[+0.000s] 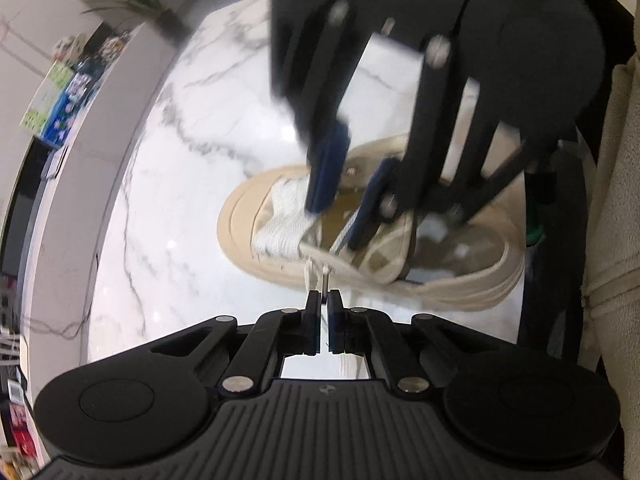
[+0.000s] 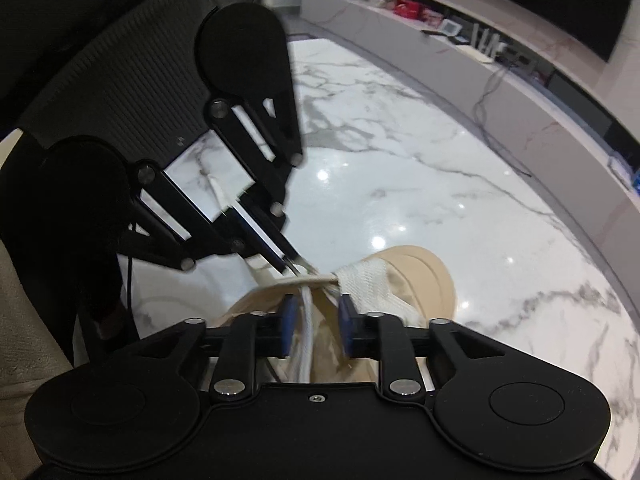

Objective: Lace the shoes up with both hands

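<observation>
Left gripper [image 1: 324, 294], angled steeply down, pinches the lace tip [image 1: 325, 276]; right gripper [image 2: 316, 312] hangs parted, straddling the lace over the shoe [image 2: 420, 272].

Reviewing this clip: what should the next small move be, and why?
Probably draw the left gripper away from the shoe. It is shut on the lace tip at the eyelet edge, and the right gripper is open around the lace, so nothing holds it back.

Two wrist cameras look steeply down, close over a shoe [image 1: 360, 240] on a marble table [image 2: 440, 184]. They face each other; both views share it.
</observation>
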The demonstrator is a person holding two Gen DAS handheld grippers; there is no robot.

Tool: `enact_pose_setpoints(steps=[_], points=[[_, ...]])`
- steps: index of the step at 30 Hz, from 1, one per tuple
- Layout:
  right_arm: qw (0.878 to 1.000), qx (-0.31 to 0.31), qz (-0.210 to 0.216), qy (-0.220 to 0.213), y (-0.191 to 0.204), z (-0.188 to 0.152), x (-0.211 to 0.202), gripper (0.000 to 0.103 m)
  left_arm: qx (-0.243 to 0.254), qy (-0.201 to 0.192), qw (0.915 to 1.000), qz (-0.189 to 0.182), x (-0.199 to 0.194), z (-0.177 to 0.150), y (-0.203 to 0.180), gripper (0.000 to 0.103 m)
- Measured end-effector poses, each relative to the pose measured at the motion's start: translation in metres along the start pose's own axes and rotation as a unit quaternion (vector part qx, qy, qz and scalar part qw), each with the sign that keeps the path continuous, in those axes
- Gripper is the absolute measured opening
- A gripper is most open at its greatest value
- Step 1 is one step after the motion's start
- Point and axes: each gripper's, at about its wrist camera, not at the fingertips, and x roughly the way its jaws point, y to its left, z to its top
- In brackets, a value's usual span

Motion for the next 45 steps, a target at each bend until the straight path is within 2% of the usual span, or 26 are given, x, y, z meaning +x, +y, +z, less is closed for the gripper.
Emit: enact_pose_setpoints(steps=[3, 8, 12, 15, 18, 23, 26, 28, 34, 37, 39, 41, 45], points=[[1.0, 0.019, -0.012, -0.003, -0.001, -0.01, -0.013, 0.023, -0.022, 0.012, 0.9996, 0.011, -0.017, -0.001, 0.011, 0.002], [0.999, 0.037, -0.032, 0.004, 0.0, -0.019, -0.025, 0.023, -0.075, 0.046, 0.9956, 0.033, -0.031, -0.022, 0.022, 0.002], [0.999, 0.039, -0.032, 0.005, 0.003, -0.021, -0.028, 0.023, -0.082, 0.047, 0.9946, 0.041, -0.044, -0.014, 0.028, 0.002], [0.999, 0.037, -0.029, 0.003, 0.003, -0.016, -0.025, 0.023, -0.066, 0.032, 0.9965, 0.039, -0.045, -0.007, 0.034, 0.005], [0.999, 0.042, -0.031, 0.009, 0.008, -0.016, -0.027, 0.024, -0.036, 0.027, 0.9978, 0.049, -0.045, -0.003, 0.022, 0.008], [0.997, 0.064, -0.041, 0.012, 0.006, -0.019, -0.029, 0.024, -0.008, 0.0, 0.9984, 0.055, -0.027, 0.005, 0.022, 0.014], [0.996, 0.069, -0.048, 0.015, 0.005, -0.02, -0.028, 0.024, 0.015, -0.007, 0.9985, 0.052, -0.019, 0.011, 0.019, 0.015], [0.996, 0.072, -0.046, 0.015, 0.004, -0.022, -0.028, 0.024, 0.049, -0.011, 0.9975, 0.05, -0.011, 0.017, 0.015, 0.016], [0.996, 0.083, -0.034, 0.011, -0.001, -0.025, -0.029, 0.024, 0.089, -0.009, 0.9948, 0.048, 0.004, 0.029, 0.013, 0.016], [0.996, 0.087, -0.033, 0.009, -0.006, -0.026, -0.03, 0.024, 0.092, -0.015, 0.9949, 0.038, 0.007, 0.033, 0.014, 0.016], [0.995, 0.091, -0.033, 0.011, -0.009, -0.027, -0.029, 0.024, 0.084, -0.018, 0.9957, 0.033, 0.01, 0.035, 0.015, 0.008], [0.995, 0.096, -0.034, 0.013, -0.012, -0.028, -0.027, 0.024, 0.066, -0.013, 0.9973, 0.028, 0.014, 0.036, 0.018, 0.004], [0.994, 0.1, -0.035, 0.015, -0.014, -0.03, -0.026, 0.024, 0.035, -0.006, 0.9991, 0.023, 0.016, 0.034, 0.024, 0.003]])
